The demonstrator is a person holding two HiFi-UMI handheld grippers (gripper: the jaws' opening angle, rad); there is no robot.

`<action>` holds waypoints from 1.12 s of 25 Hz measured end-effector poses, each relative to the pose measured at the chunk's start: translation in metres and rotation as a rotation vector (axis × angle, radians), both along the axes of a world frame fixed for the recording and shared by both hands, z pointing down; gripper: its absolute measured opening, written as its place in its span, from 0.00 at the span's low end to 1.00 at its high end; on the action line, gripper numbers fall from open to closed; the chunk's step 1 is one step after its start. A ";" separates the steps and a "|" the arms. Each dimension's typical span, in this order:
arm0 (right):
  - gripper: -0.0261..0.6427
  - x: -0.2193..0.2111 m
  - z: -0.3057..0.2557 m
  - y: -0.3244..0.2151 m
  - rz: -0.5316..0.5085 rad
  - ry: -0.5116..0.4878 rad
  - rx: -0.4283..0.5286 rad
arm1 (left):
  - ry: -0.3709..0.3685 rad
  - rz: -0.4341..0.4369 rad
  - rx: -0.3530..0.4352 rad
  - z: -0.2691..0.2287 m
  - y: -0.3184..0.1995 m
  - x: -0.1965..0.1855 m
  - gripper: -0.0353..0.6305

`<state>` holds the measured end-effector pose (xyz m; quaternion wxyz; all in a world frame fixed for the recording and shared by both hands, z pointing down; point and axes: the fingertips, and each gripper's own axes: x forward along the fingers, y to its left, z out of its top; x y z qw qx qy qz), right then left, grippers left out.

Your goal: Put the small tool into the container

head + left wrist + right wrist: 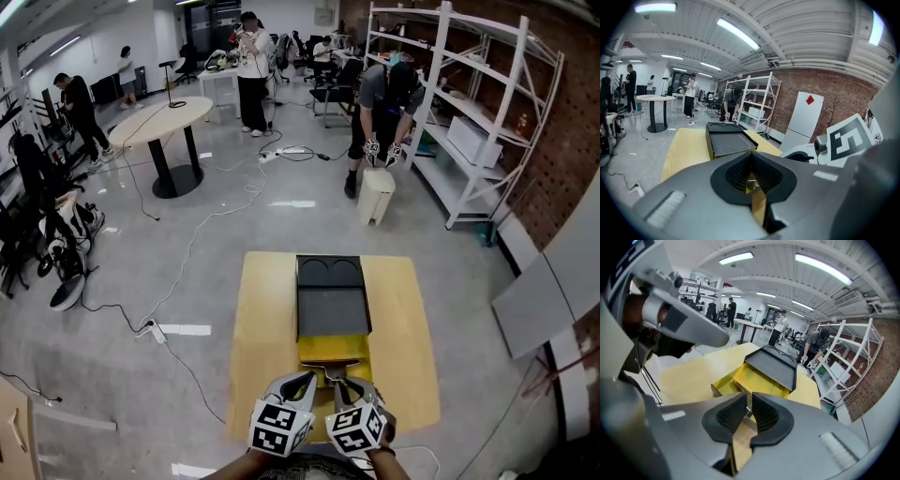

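A black container (333,300) stands on the yellow table (267,328), its yellow drawer (335,349) pulled out toward me. I see no small tool lying in the drawer. In the right gripper view my right gripper (750,411) has its jaws close together over a thin grey handle (747,412) on the drawer's (754,380) front. In the head view the right gripper (341,381) sits at that handle (328,368). My left gripper (307,379) hovers beside it, shut (751,174). Something small glints at its tips; I cannot tell whether anything is held.
The table's near edge is right under both grippers. Several people work in the room beyond, one bent over a white bin (377,195). A round table (173,120) stands far left, white shelving (478,112) at the right wall, and cables trail over the floor.
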<state>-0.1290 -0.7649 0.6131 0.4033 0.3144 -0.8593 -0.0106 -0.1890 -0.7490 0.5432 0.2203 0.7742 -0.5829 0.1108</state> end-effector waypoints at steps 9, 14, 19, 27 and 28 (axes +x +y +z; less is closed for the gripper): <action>0.05 -0.021 -0.041 0.036 0.112 -0.320 -0.043 | -0.009 0.029 0.020 -0.001 0.034 -0.007 0.07; 0.05 -0.021 -0.049 0.057 0.157 -0.473 -0.156 | -0.009 0.035 0.013 -0.004 0.054 -0.005 0.07; 0.05 -0.037 -0.049 0.065 0.153 -0.512 -0.174 | -0.009 0.033 0.015 0.002 0.060 -0.019 0.07; 0.05 -0.045 -0.040 0.076 0.151 -0.560 -0.185 | -0.004 0.048 0.013 0.019 0.070 -0.020 0.07; 0.05 -0.041 -0.043 0.074 0.151 -0.564 -0.184 | -0.003 0.049 0.011 0.018 0.068 -0.015 0.07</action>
